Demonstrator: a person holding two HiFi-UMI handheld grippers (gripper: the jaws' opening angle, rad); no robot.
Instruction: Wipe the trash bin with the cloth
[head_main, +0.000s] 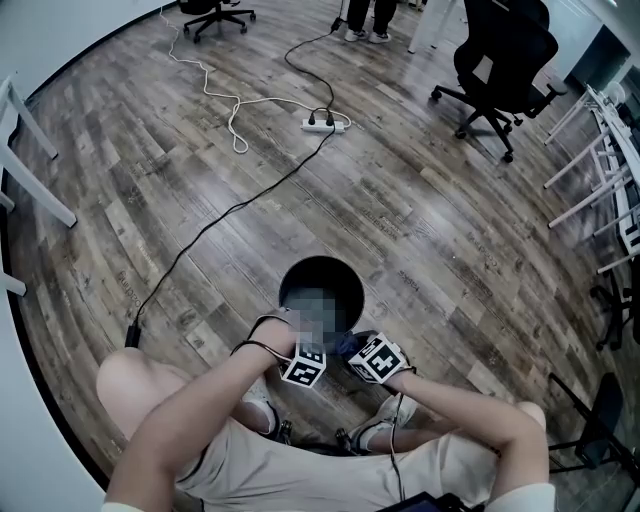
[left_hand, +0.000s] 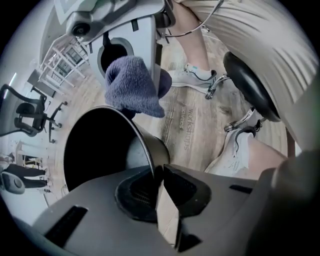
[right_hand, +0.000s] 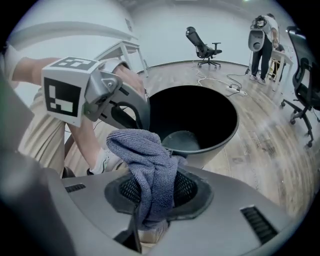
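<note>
A black round trash bin (head_main: 300, 266) stands on the wood floor between my knees. In the head view my left gripper (head_main: 300, 345) is at its near rim and my right gripper (head_main: 355, 348) is just to the right of it. The bin's thin rim (left_hand: 136, 131) runs between the pads of the left gripper (left_hand: 157, 182), which is shut on it. A blue-grey terry cloth (right_hand: 150, 160) is bunched in my right gripper (right_hand: 152, 200), shut on it, a little above the rim of the bin (right_hand: 220, 135). The cloth (left_hand: 132, 85) hangs beside the bin's opening.
A white power strip (head_main: 325, 124) with white and black cables lies on the floor beyond the bin. A black office chair (head_main: 500, 60) stands at the back right, and white table legs (head_main: 30, 160) at the left. My shoes (left_hand: 195, 75) rest close beside the bin.
</note>
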